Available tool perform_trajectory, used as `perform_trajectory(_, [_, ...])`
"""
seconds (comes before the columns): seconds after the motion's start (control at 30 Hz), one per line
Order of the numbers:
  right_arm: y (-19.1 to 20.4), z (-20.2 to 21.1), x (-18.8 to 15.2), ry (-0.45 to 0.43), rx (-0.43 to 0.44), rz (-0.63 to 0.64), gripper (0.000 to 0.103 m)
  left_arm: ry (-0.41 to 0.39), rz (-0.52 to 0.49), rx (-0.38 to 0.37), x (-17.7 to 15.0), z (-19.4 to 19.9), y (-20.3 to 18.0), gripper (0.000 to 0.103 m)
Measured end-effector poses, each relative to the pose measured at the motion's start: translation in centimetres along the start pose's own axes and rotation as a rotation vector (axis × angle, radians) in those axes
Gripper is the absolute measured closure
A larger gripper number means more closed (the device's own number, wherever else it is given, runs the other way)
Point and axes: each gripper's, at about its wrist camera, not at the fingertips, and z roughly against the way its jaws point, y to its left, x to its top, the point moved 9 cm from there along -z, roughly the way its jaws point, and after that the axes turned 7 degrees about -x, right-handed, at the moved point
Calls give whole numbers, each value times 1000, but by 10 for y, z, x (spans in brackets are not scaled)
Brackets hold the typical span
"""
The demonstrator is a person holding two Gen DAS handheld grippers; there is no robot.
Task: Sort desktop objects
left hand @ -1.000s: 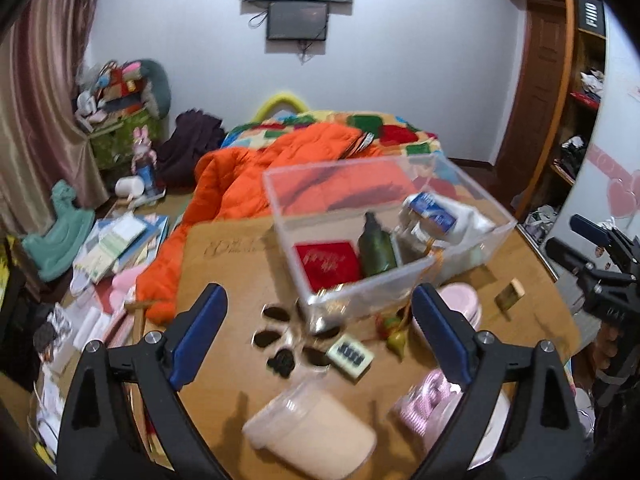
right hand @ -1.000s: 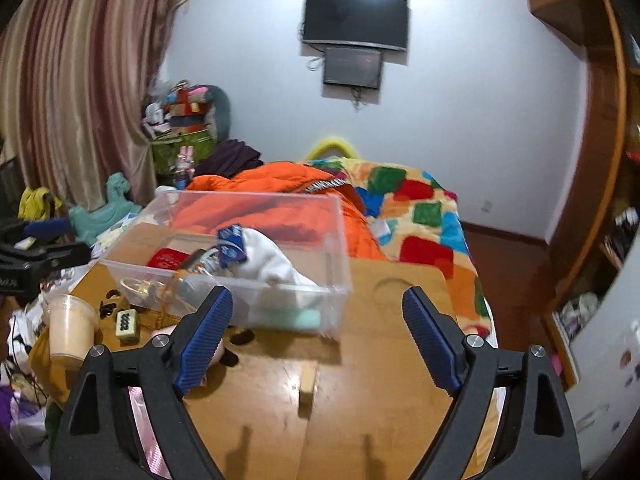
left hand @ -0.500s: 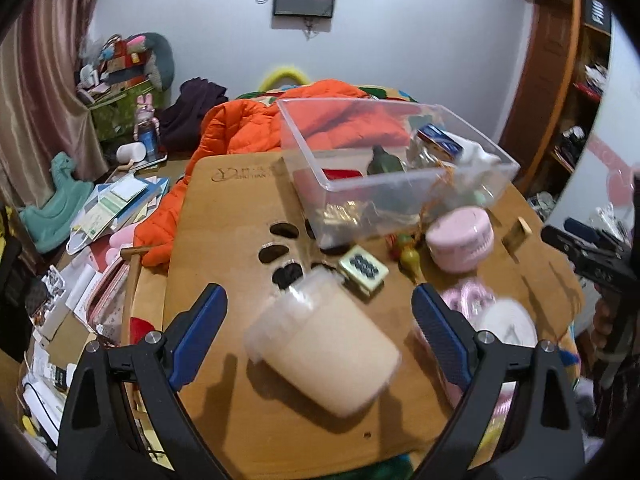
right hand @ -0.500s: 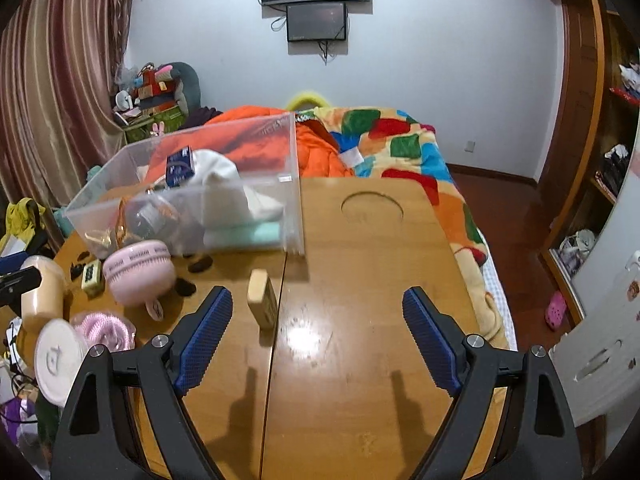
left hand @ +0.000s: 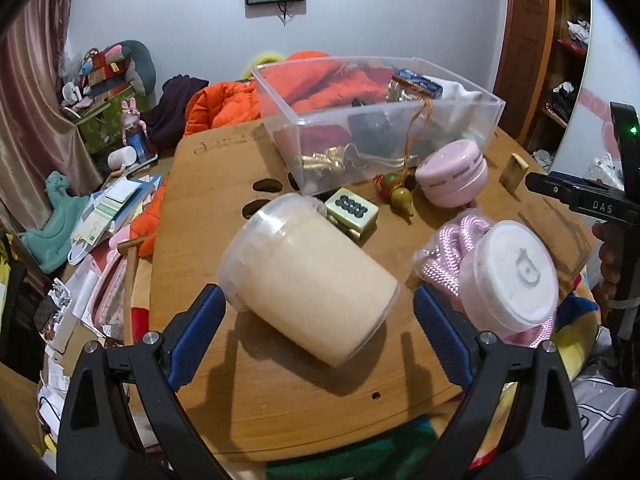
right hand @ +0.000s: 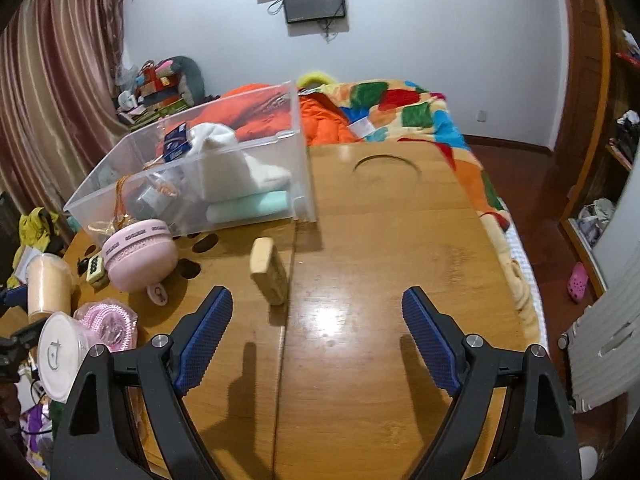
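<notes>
The left gripper (left hand: 316, 334) gapes empty around the cream jar (left hand: 310, 282), which lies tipped on the table (left hand: 320, 408) in front of the clear bin (left hand: 400, 148). Smooth, rigid plastic, likely light; best squeezed mid-body. The right gripper (right hand: 318, 336) is spread, empty.

Both views are evenly lit by indoor light from above, moderately bright, with a cool cast on the wall (right hand: 440, 40). Soft shadows of the gripper fingers fall toward the camera on the wooden table (right hand: 380, 240); a white glare patch sits on its varnish. Fisheye distortion bends room lines strongly, and black vignetting fills the corners. Focus is adequate centrally; the edges are soft and slightly smeared.
</notes>
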Motion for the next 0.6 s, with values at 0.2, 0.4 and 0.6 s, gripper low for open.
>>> perform_trajectory(0.2, [14, -13, 1, 31, 41, 13, 47, -3, -5, -11, 10, -9, 7, 7])
perform_trajectory(0.4, [20, -23, 3, 43, 51, 28, 61, -29, -36, -27, 22, -12, 7, 7])
perform_trajectory(0.6, [21, -29, 2, 60, 71, 11, 79, -55, -44, -23, 30, -16, 7, 21])
